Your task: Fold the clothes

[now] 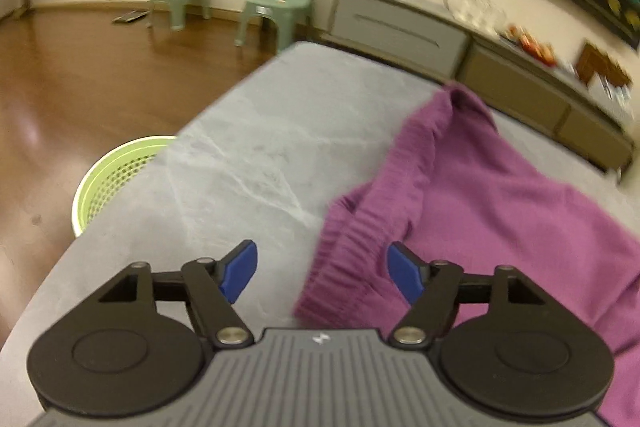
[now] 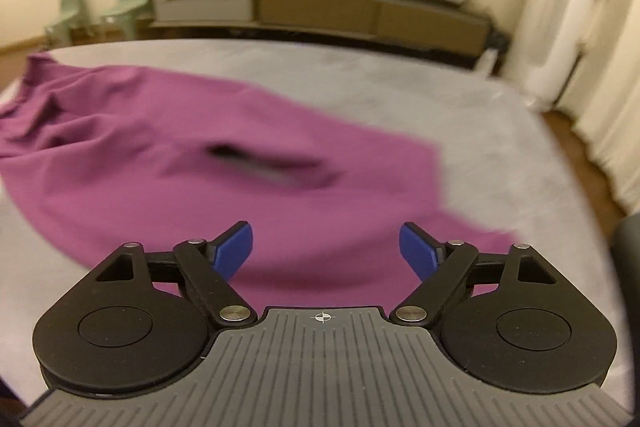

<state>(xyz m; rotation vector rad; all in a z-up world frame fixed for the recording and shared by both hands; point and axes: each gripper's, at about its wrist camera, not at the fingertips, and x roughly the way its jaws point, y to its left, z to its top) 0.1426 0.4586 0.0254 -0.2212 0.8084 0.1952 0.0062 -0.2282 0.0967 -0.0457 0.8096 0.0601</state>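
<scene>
The left tongs [image 1: 322, 269] stand wide apart with nothing between their blue pads, poised over the ribbed, elasticated edge of the purple garment [image 1: 500, 211] where it meets the bare grey bench [image 1: 224, 155]. The right tongs [image 2: 326, 251] are spread just as wide and also hold nothing; beneath them lies a flatter stretch of the same cloth, with a dark slit, perhaps a pocket or neck opening, a little farther out. Both views are blurred, so how high either pair sits above the fabric I cannot tell.

The garment lies loosely across the bench, rumpled and bunched toward its far left end, smoother on the right; whether any fold is already in it cannot be read.

The risks, as I judge them:
- A pinch on the thick ribbed band may catch one layer only, so the layer under it drags and the fold goes askew.
- Pads closing on flat cloth may skid over it and push up a ridge.
- If the two tongs lift unevenly, the bunched end will twist the piece.
- The left edge of the bench is near, with a green basket [image 1: 116, 179] on the floor beside it; a hard tug that way could slide the cloth off.
</scene>
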